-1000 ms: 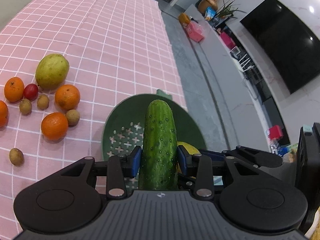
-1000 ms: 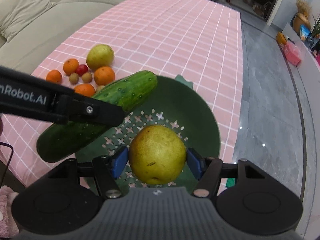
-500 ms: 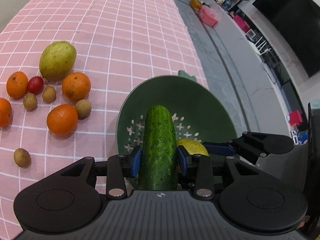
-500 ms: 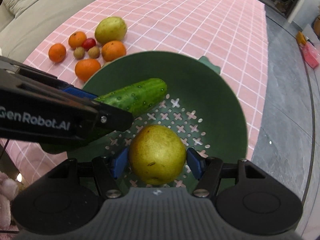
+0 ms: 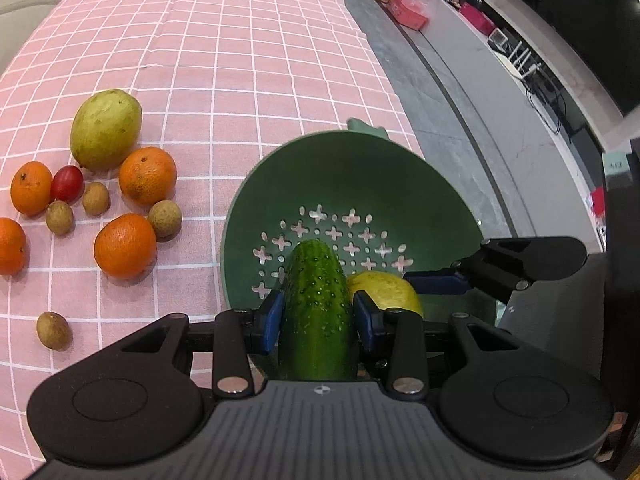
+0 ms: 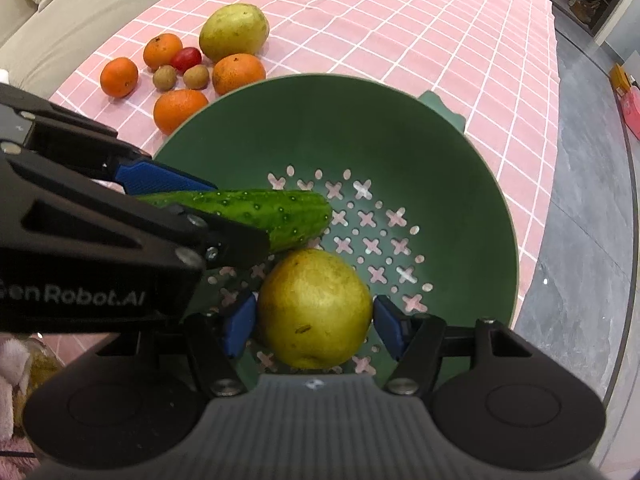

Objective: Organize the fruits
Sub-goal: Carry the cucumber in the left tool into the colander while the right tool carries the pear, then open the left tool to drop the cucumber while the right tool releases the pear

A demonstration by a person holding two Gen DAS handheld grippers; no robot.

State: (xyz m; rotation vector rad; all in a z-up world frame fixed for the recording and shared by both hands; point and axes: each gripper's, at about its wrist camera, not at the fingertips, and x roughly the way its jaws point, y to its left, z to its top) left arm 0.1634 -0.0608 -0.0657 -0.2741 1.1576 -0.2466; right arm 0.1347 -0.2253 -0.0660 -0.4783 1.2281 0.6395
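Now we've got our left gripper (image 5: 318,316) clamping the cucumber (image 5: 318,312) and our right gripper (image 6: 314,326) clamping the pear (image 6: 314,314), both inside the green colander (image 6: 460,184).

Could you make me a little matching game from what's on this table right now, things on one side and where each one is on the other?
Things:
1. cucumber
2. yellow pear
3. red cherry tomato
4. green colander

Places:
A. on the pink cloth among the oranges
B. gripped in the right claw
C. under both held items
D. gripped in the left claw

Pairs: 1-D, 2-B, 3-A, 4-C
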